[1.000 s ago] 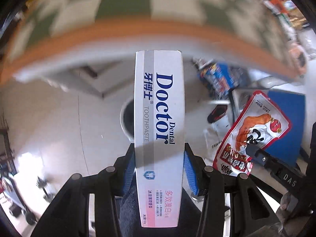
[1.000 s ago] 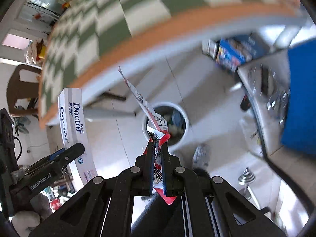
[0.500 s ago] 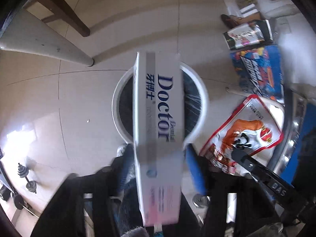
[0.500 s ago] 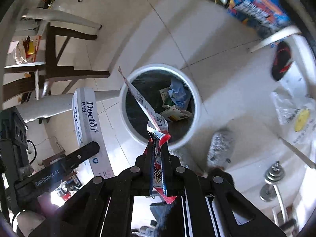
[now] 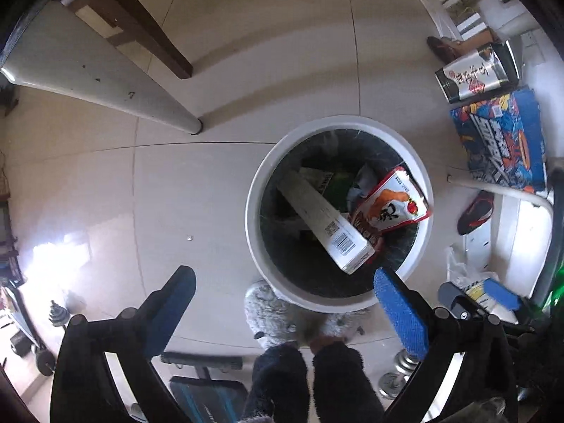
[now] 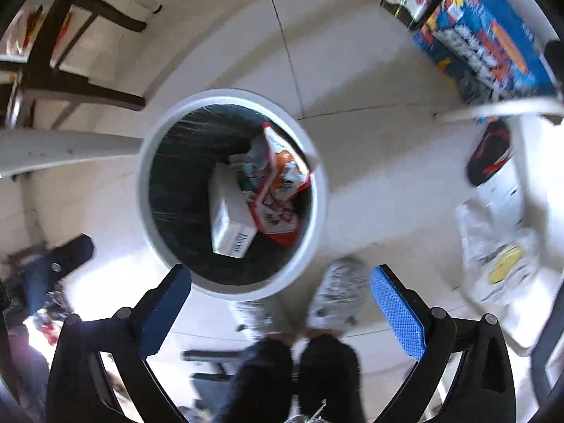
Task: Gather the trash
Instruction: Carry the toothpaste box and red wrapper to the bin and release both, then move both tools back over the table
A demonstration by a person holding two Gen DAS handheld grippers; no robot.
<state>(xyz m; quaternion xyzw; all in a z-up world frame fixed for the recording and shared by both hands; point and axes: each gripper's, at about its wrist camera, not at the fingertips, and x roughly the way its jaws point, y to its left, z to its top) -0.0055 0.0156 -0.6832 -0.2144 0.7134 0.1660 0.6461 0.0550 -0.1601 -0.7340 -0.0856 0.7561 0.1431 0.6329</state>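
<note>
Both grippers hang over the white waste bin (image 5: 338, 211), pointing almost straight down at the floor, which is the sensible way to let rubbish fall cleanly inside instead of catching the rim. The left gripper (image 5: 283, 290) has just been opening and now stands spread wide with nothing between its blue pads (image 5: 400, 312). The right gripper (image 6: 280, 287) has likewise just been opening, and its jaws are wide apart and empty too.

The toothpaste box (image 5: 326, 222) lies slantwise in the black-lined bin, barcode end nearest the left gripper, well below its fingertips and off towards its right pad. The red-and-orange snack packet (image 5: 389, 208) rests against the box on the far side, its top edge leaning near the bin's rim; in the right wrist view it sits ahead of the jaws, above the gap between them. Neither piece touches a gripper. A person's grey fuzzy slippers (image 5: 271, 313) stand just beside the bin, directly under the tools.
</note>
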